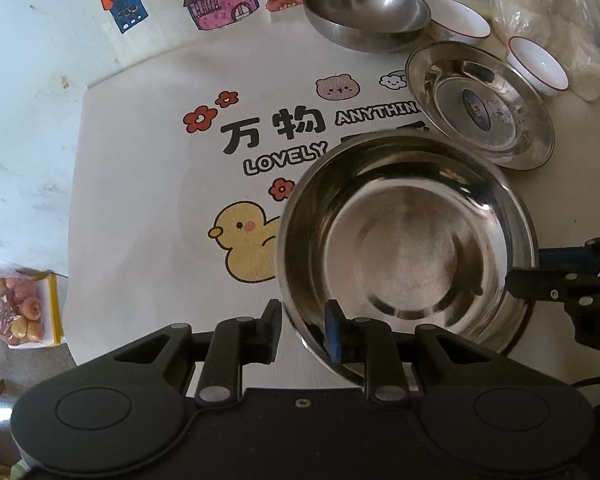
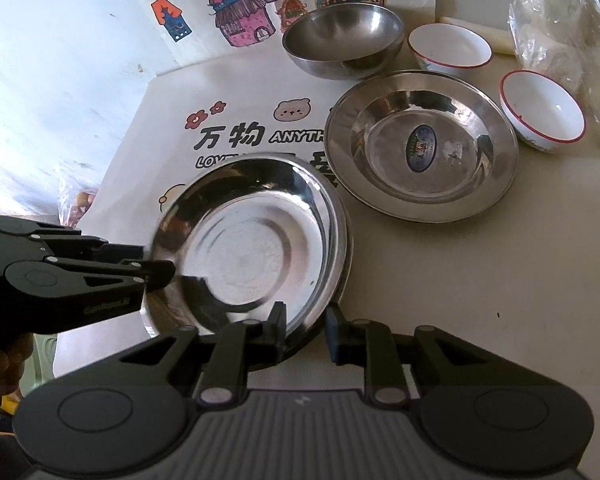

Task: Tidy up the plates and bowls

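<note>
A shiny deep steel plate (image 1: 404,240) (image 2: 252,248) lies on the printed cloth, and a second rim shows just under its right edge. My left gripper (image 1: 302,330) straddles its near-left rim, one finger outside and the blue pad inside, with small gaps either side. My right gripper (image 2: 305,334) straddles the near-right rim the same way, its pads standing off the metal. Each gripper appears in the other's view, at the plate's side (image 1: 536,268) (image 2: 152,264). Behind are a stickered steel plate (image 2: 420,144), a steel bowl (image 2: 344,40) and two red-rimmed white bowls (image 2: 450,46) (image 2: 542,110).
A clear plastic bag of white stuff (image 2: 560,28) lies at the back right. A bag of round snacks (image 1: 18,312) sits at the table's left edge. The duck-print cloth (image 1: 160,200) covers the left half, and bare beige tabletop (image 2: 480,280) lies to the right.
</note>
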`<state>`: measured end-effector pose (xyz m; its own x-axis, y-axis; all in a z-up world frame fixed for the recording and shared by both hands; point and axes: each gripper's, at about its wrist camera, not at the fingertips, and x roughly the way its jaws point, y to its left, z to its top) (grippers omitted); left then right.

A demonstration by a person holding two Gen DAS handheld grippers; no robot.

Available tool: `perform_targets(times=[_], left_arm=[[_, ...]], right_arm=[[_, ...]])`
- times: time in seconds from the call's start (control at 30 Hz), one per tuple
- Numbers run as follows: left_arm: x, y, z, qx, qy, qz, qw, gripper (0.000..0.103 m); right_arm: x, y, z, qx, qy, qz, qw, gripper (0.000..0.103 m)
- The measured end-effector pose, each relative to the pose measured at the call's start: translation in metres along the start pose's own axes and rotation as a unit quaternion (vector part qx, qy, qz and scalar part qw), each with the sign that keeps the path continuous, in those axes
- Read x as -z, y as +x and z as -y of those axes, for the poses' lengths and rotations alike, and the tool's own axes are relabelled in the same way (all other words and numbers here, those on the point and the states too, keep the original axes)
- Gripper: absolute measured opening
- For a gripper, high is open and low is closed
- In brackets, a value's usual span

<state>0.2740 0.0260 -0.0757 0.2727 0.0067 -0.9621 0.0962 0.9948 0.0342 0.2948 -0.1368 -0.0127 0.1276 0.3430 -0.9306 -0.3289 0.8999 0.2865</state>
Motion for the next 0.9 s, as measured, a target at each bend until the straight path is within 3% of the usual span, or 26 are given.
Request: perform_targets(times=[0.07,0.17,0.23,0.4,0.53,0.57,0.73,0.9], left_arm=[[0.000,0.000,-0.003,0.001,-0.004,-0.001,1.0000,0.027],[-0.001,0.001,-0.010,0.005,-0.020,-0.008,0.9998,0.039],[-0.001,-0.001,-0.016,0.008,-0.030,-0.007,0.9995,0.050],[-0.006,-0.009,-0.031,0.011,-0.051,0.020,0.9985,0.085],[-0.016,-0.011,-0.038,0.026,-0.063,0.040,0.9968,0.098],[-0.020,-0.010,-0.039,0.031,-0.065,0.043,0.9965,0.102],[-0.035,-0.003,-0.041,0.070,-0.068,0.037,0.9945,0.102],[-0.048,-0.002,-0.029,0.086,-0.053,0.060,0.9932,0.102]], right_arm=[[0.000,0.001,0.001,-0.002,0.007,-0.002,1.000,0.034],[0.001,0.000,0.002,-0.006,0.014,0.001,1.000,0.037],[0.001,-0.001,0.001,-0.005,0.018,0.004,1.000,0.051],[0.001,-0.005,0.003,-0.003,0.039,0.014,0.999,0.074],[0.001,-0.011,0.006,0.004,0.058,0.029,0.998,0.100],[0.001,-0.012,0.007,0.008,0.063,0.032,0.997,0.101],[0.003,-0.021,0.014,0.029,0.079,0.050,0.995,0.103],[0.006,-0.031,0.027,0.053,0.102,0.078,0.990,0.103]])
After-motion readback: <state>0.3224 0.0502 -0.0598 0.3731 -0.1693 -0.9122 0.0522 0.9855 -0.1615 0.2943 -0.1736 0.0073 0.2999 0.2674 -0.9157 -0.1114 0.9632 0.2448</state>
